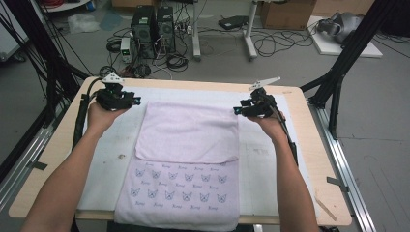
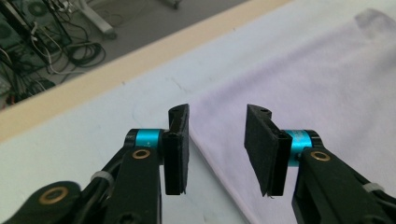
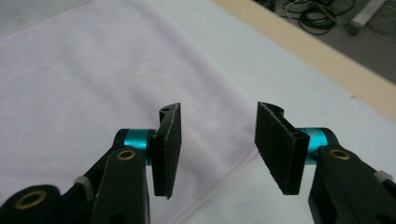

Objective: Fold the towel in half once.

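A pale pink towel (image 1: 186, 133) lies on the white mat, its far half folded toward me over the printed near half (image 1: 179, 191). My left gripper (image 1: 137, 100) hovers above the fold's far left corner, jaws open with nothing between them; below it the left gripper view shows the towel's edge (image 2: 205, 149). At the far right corner my right gripper (image 1: 237, 110) hangs above the cloth, jaws also open and empty, with the towel's hem (image 3: 224, 179) under it.
The white mat (image 1: 104, 154) covers a wooden table (image 1: 319, 159). Black frame posts (image 1: 341, 72) stand at both sides. Computers (image 1: 152, 29), cables and boxes sit on the floor beyond the far edge.
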A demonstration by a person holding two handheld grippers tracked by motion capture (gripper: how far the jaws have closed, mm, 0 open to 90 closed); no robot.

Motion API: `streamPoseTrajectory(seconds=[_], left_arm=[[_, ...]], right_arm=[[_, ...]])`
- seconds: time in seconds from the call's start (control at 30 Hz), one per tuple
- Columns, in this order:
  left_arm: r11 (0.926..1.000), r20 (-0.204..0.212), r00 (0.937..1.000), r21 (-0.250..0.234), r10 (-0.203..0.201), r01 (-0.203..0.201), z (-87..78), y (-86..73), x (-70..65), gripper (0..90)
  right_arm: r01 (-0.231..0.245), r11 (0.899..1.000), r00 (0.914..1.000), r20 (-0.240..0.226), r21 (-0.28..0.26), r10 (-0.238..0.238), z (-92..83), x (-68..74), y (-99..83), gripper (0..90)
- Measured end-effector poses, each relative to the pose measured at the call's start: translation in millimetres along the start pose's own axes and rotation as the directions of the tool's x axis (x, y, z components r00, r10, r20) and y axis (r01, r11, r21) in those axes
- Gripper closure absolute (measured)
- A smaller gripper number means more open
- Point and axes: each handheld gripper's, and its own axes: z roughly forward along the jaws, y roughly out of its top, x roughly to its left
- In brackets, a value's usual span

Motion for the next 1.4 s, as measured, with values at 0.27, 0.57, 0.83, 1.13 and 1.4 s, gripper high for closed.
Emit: streamPoseTrajectory(seconds=[0.27, 0.57, 0.83, 1.13, 1.4], left_arm=[[0.9985, 0.077, 0.9955, -0.016, 0.054, -0.053, -12.8, -37.2, -29.5, 54.1], [0.9959, 0.195, 0.9766, -0.02, 0.091, -0.089, -24.7, -74.0, -55.7, 57.5], [0.9923, 0.261, 0.958, 0.002, 0.119, -0.124, -23.7, -95.5, -70.8, 61.7], [0.9846, 0.261, 0.956, 0.074, 0.134, -0.158, -21.1, -112.6, -71.8, 62.2], [0.987, 0.286, 0.9494, 0.055, 0.129, -0.151, -19.4, -109.3, -75.4, 61.6]], right_arm=[[0.029, 1.0, 0.9965, -0.078, -0.003, -0.029, -0.8, 42.4, -27.0, 46.4], [0.075, 0.997, 0.9874, -0.14, 0.012, -0.073, 1.6, 74.8, -72.2, 59.4], [0.103, 0.993, 0.9838, -0.153, 0.059, -0.093, 5.1, 89.6, -85.3, 62.4], [0.074, 0.995, 0.9801, -0.189, 0.073, -0.059, 1.8, 93.5, -109.8, 65.2], [0.085, 0.993, 0.9801, -0.186, 0.083, -0.068, 5.6, 97.7, -109.0, 60.9]])
